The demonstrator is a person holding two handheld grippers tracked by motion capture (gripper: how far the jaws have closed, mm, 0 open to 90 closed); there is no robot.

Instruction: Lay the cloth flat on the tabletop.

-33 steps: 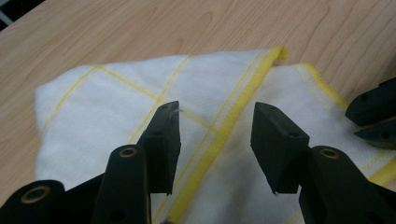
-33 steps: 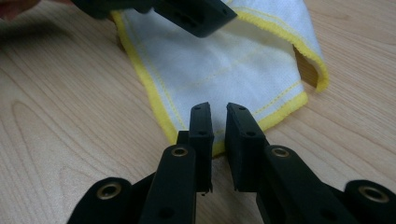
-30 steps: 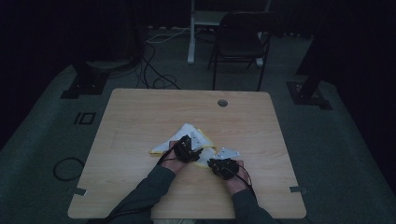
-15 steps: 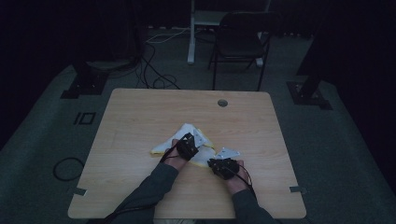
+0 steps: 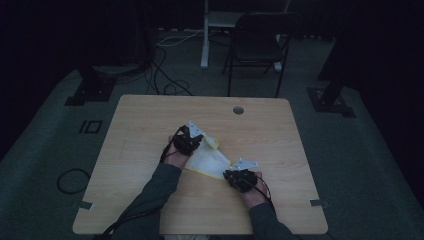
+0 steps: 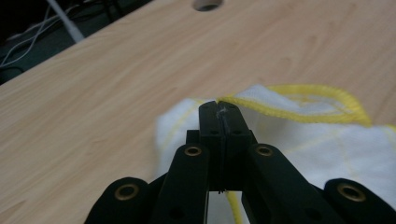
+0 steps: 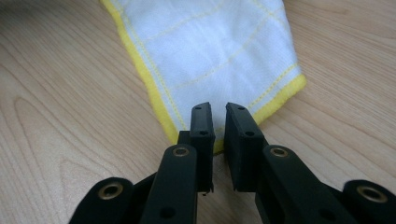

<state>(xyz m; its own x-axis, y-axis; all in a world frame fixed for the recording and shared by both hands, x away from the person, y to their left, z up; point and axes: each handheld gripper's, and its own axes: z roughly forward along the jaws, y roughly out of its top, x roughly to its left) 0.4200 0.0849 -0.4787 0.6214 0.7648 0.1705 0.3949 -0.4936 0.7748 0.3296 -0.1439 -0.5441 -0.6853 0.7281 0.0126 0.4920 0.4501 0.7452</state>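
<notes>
Black gripper [image 6: 219, 116] arms, brass rivets; grey sleeves [image 5: 155, 192].

No readable text, label or brand anywhere (the high view is dim)

The left tongs [image 6: 223, 112] have just closed, jaws pressed together on the yellow-stitched edge of a white cloth [image 6: 299, 135]. The cloth lies on the wooden bench [image 6: 93, 93] (pale grain), well short of the round hole [image 6: 208, 4] beyond it.
</notes>
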